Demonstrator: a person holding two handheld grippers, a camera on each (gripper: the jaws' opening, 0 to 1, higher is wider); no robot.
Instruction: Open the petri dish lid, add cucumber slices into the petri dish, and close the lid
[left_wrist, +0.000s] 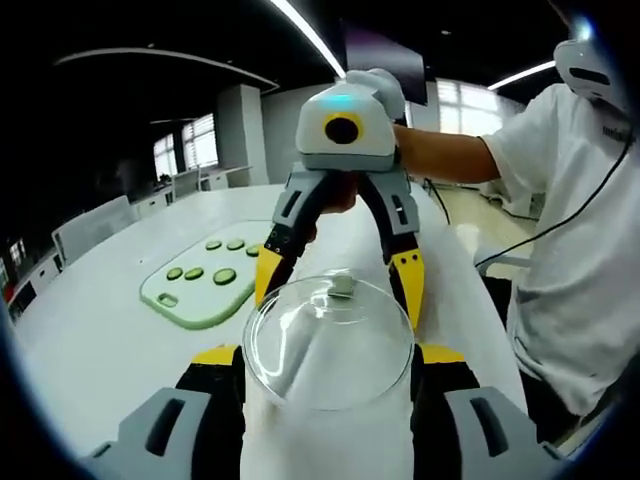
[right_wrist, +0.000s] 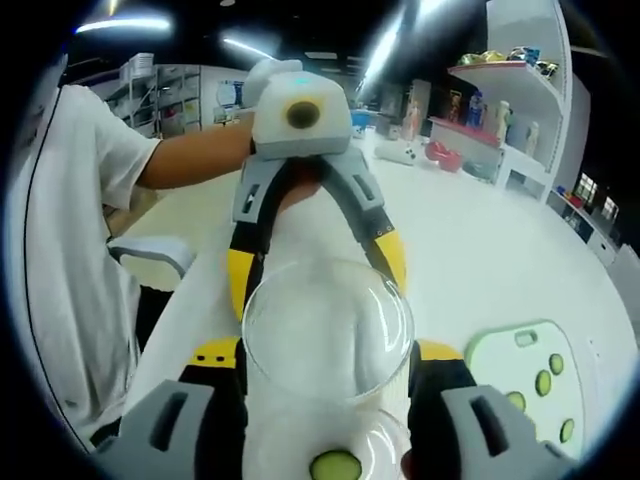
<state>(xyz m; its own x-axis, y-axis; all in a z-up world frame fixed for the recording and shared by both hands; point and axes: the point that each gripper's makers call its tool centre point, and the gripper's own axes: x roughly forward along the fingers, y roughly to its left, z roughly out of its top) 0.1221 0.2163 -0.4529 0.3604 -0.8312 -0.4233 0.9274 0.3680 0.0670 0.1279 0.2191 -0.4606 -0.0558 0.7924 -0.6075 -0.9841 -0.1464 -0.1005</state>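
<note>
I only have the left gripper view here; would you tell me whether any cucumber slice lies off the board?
Observer: Yes. In the right gripper view, one cucumber slice lies just below the lid, off the board.
Operator: Is it inside the dish?
Observer: A clear rim seems to curve around it, but the picture's edge cuts it off, so I cannot be sure.
Operator: How does the left gripper stand to the lid?
Observer: The left gripper has one yellow-tipped jaw on each side of the lid's far edge. I cannot tell whether they touch it.
</note>
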